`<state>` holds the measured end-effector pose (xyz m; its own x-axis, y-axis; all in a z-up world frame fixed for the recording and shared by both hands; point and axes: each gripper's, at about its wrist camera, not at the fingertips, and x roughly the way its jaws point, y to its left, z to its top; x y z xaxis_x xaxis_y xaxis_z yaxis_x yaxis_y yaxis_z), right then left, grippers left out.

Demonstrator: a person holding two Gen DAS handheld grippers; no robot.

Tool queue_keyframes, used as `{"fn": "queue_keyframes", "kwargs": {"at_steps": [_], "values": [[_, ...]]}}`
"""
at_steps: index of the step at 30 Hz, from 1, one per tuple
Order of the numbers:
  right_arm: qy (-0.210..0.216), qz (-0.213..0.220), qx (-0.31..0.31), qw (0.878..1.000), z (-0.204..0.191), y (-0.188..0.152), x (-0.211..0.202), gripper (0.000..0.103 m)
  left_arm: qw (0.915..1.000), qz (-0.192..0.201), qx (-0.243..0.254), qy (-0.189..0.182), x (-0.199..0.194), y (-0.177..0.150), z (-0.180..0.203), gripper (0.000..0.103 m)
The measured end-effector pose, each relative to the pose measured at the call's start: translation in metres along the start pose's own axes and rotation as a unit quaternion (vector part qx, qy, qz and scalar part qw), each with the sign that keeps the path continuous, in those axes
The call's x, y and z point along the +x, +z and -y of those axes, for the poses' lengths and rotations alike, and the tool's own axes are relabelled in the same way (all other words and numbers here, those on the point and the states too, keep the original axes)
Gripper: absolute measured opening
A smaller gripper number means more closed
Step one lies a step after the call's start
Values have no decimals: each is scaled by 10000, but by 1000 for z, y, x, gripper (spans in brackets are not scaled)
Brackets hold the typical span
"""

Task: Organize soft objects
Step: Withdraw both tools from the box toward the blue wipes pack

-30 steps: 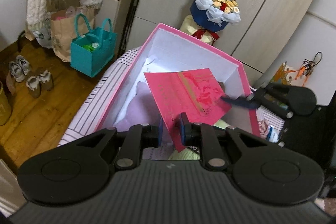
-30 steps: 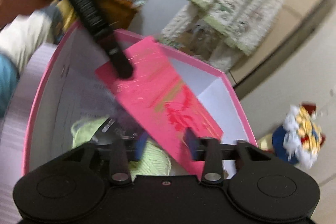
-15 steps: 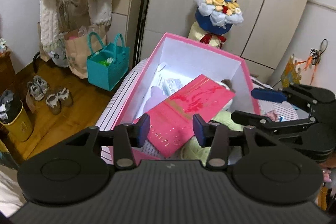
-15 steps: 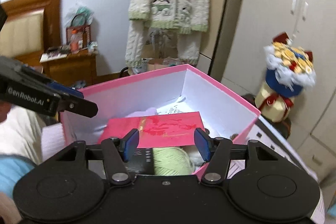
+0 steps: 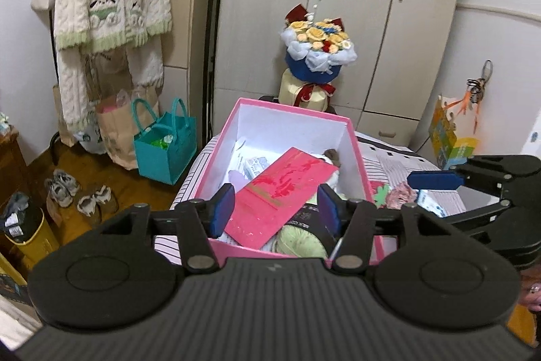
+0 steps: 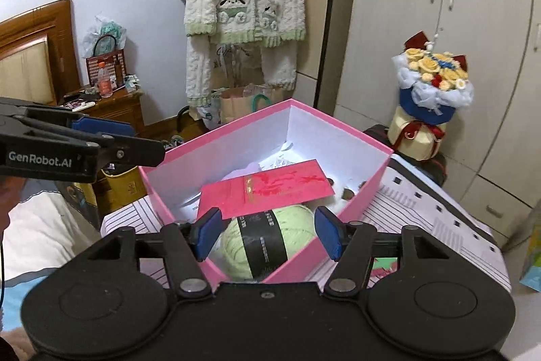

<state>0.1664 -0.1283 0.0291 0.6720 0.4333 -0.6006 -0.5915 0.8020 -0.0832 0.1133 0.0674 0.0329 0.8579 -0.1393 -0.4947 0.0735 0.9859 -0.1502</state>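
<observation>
A pink box (image 5: 356,154) (image 6: 372,188) with white inner walls stands on a striped bed cover. Inside it a red envelope (image 5: 284,188) (image 6: 267,188) lies flat on top of a pale green yarn ball (image 6: 267,242) (image 5: 297,242) with a black band, plus papers and something lilac. My left gripper (image 5: 275,208) hovers above the box's near edge, its jaws opening with nothing held between them. My right gripper (image 6: 267,234) hangs over the near corner, jaws also opening and empty. Each gripper shows in the other's view, the right gripper (image 5: 436,180) to the right, the left gripper (image 6: 101,126) to the left.
A flower bouquet (image 5: 318,53) stands behind the box before the wardrobe doors (image 5: 338,5). A teal bag (image 5: 165,148), a paper bag and shoes (image 5: 81,195) sit on the wooden floor at left. A knitted cardigan (image 6: 243,9) hangs on the wall. Small items (image 5: 399,195) lie right of the box.
Both grippers let go of the red envelope, which dropped flat onto the box's contents. Both then opened wider, rose and drew back from the box; the right one rolled upright.
</observation>
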Motion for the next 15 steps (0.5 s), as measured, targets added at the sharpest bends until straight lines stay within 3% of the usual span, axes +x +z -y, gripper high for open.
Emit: {"fn": "queue_keyframes", "kwargs": {"at_steps": [4, 10, 12, 15], "values": [[-14, 13, 116, 9999, -6, -7, -24, 72, 9994, 57, 324, -80, -20, -4, 10, 73], [-52, 47, 221, 9997, -14, -21, -61, 77, 9975, 79, 696, -113, -46, -8, 18, 86], [-56, 91, 270, 9996, -14, -26, -73, 90, 9966, 93, 786, -237, -55, -10, 21, 92], [-78, 178, 321, 9993, -12, -36, -90, 90, 9950, 93, 881, -452, -63, -16, 26, 101]]}}
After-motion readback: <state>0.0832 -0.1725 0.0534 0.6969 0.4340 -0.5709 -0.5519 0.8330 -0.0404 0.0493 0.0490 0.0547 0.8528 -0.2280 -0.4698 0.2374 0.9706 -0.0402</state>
